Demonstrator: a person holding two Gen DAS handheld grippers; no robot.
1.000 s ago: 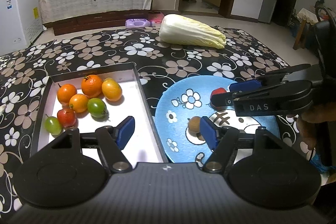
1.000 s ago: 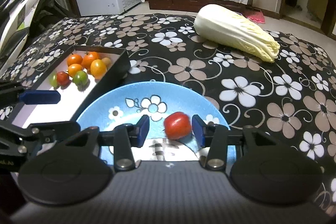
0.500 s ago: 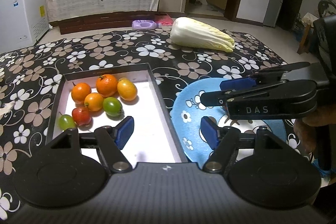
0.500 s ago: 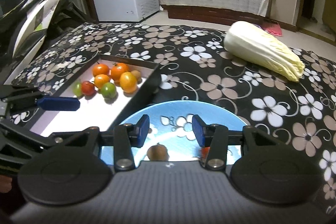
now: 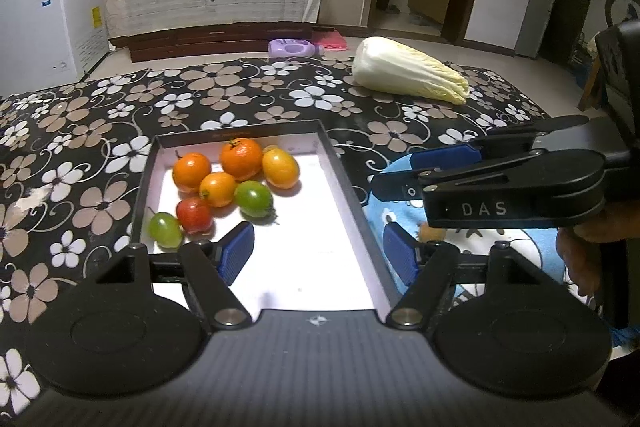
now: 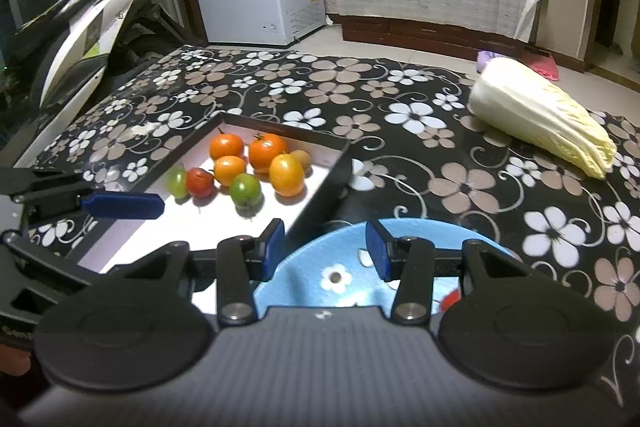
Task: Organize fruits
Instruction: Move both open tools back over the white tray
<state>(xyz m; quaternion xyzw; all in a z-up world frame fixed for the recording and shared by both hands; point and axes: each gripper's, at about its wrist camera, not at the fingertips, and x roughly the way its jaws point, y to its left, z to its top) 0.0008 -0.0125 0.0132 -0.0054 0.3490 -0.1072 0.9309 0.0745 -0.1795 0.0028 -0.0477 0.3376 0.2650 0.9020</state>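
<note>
Between the left gripper's spread fingers lies the white floor of the box, its fruits clustered ahead. Right gripper, also spread and empty, hangs above the blue plate, red tomato beneath it. Next, I judge, comes descending and pinching that.
</note>
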